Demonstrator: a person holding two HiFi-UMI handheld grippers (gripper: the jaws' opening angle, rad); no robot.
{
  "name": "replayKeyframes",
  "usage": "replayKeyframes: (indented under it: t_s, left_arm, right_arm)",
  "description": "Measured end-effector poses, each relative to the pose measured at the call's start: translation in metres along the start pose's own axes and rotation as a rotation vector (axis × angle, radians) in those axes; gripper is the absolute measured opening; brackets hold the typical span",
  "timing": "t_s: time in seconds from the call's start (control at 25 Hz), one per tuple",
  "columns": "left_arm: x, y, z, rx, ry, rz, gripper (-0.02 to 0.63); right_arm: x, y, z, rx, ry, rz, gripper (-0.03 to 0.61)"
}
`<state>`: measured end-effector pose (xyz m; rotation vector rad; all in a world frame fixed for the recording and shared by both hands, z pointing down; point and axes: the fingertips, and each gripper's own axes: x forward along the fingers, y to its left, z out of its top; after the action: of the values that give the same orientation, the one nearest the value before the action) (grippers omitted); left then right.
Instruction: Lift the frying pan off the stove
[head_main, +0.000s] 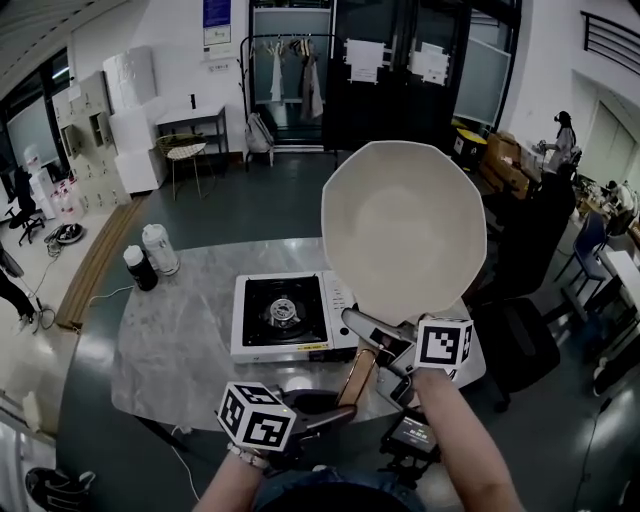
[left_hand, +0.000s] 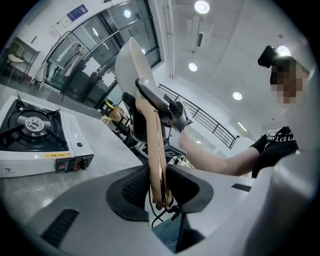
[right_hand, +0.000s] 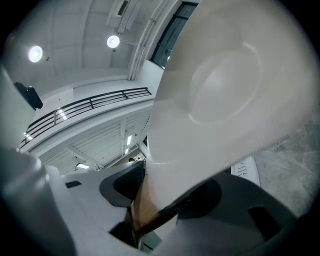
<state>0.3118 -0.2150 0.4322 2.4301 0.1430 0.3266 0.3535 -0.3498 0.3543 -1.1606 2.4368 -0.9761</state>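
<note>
On the worktop (head_main: 180, 345) at the left stand two bottles (head_main: 160, 249); right of them sits the stove (head_main: 285, 316); nearer me, my left tool (left_hand: 159, 186) is clamped on the low end of the copper handle (left_hand: 153, 145), pads pressing both its sides; the pan (head_main: 403, 228) is off the stove, up in the air over the stove's right edge, tipped nearly upright with a pale face toward me; my right tool (right_hand: 150, 202) grips the same handle higher up, just below the pan's bowl.
</note>
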Motion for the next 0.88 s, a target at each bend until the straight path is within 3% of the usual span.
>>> replayKeyframes:
  t_s: [0.4, 0.88]
  left_arm:
    - [-0.003, 0.007, -0.006, 0.012, 0.024, 0.013, 0.118]
    - [-0.004, 0.011, -0.011, -0.018, 0.045, -0.001, 0.12]
  right_arm:
    - [0.005, 0.003, -0.007, -0.033, 0.021, -0.019, 0.218]
    - [-0.001, -0.022, -0.015, 0.062, -0.011, -0.072, 0.219]
